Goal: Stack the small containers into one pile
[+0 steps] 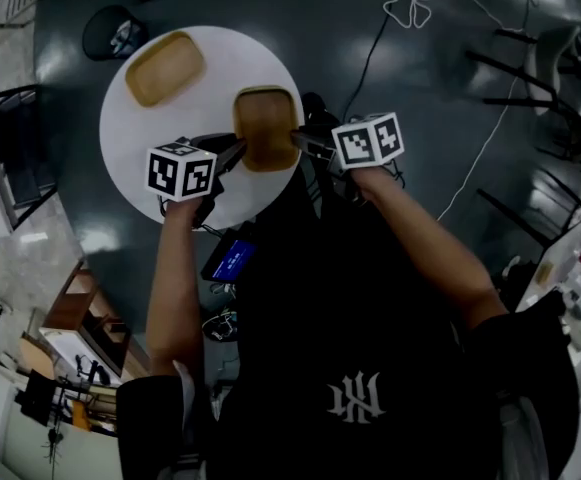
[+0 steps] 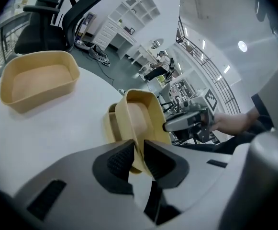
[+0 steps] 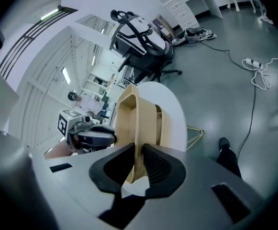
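A tan container [image 1: 267,128] hangs tilted over the right side of the round white table [image 1: 160,133], held by both grippers. My left gripper [image 1: 235,154] is shut on its near-left rim and my right gripper [image 1: 305,143] on its right rim. In the left gripper view the jaws [image 2: 138,159] pinch the container wall [image 2: 139,116], and a second tan container [image 2: 110,124] sits partly hidden right under it. The right gripper view shows its jaws [image 3: 139,164] clamped on the wall [image 3: 129,119], with the lower container [image 3: 163,123] behind. A third tan container [image 1: 164,68] rests apart at the table's far left.
The table stands on a dark floor. An office chair [image 3: 139,37] stands beyond it, and cables with a power strip [image 1: 410,3] lie on the floor at the far right. Shelves and desks line the left edge [image 1: 10,158].
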The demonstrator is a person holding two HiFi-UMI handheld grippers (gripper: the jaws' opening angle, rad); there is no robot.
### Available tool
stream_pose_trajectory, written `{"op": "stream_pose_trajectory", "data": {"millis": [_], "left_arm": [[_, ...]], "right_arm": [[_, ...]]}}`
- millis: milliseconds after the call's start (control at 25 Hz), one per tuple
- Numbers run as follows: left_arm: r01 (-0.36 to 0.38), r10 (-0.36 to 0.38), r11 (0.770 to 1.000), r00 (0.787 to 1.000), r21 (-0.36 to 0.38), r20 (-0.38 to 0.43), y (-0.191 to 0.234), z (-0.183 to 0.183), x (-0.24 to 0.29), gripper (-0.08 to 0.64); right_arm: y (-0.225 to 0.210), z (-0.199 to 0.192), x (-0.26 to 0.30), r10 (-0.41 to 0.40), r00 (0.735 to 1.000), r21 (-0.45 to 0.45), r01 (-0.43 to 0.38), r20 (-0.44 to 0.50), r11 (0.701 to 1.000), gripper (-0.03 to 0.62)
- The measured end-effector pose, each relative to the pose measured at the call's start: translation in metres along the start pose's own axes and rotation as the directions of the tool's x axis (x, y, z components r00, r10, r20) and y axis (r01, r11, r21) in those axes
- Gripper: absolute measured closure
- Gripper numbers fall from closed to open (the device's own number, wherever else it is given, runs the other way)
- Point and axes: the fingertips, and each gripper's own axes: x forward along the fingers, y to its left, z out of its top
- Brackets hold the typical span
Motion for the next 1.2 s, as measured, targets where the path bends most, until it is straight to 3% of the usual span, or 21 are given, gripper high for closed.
{"op": "stream_pose_trajectory", "data": {"millis": [1000, 1200], "left_arm": [[-0.045, 0.045, 0.999, 0.997, 0.004, -0.061, 0.011, -0.011, 0.011, 0.490], [-0.086, 0.087, 0.996, 0.994, 0.027, -0.059, 0.014, -0.013, 0.010, 0.467]], "right_arm": [[-0.013, -0.006, 0.012, -0.027, 0.999, 0.025, 0.028, -0.044, 0.999, 0.512], [-0.019, -0.006, 0.012, -0.072, 0.996, -0.028, 0.071, -0.044, 0.997, 0.512]]}}
